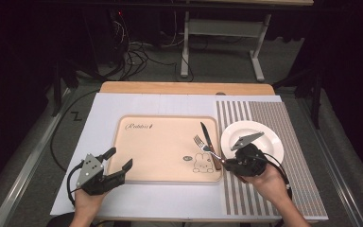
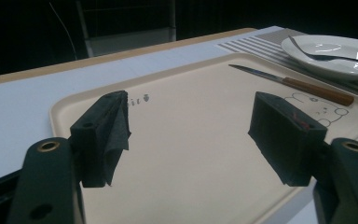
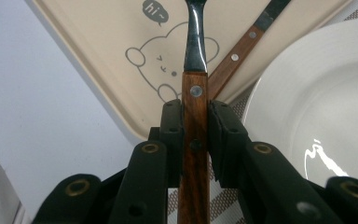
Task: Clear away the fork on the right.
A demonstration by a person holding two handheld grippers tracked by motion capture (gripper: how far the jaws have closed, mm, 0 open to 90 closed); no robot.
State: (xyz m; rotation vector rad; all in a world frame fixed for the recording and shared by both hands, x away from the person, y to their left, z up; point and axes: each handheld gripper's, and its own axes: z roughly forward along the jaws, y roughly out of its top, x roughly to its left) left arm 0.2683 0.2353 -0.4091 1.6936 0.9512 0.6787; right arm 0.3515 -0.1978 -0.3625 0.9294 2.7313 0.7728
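High view is showing the right gripper (image 1: 227, 163) reaching in from the bottom right, wrist angled toward the tray (image 1: 146, 142), jaws clamping the wooden handle of a fork (image 1: 203, 144). Fork tines are hovering over the tray's right edge, beside the knife (image 1: 208, 139) and white plate (image 1: 264, 135). Left gripper (image 1: 118, 161) is resting at the tray's near-left corner, jaws gaping wide, holding nothing.

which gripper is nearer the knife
Right. The right gripper holds the fork right beside the knife; the left gripper is open across the tray.
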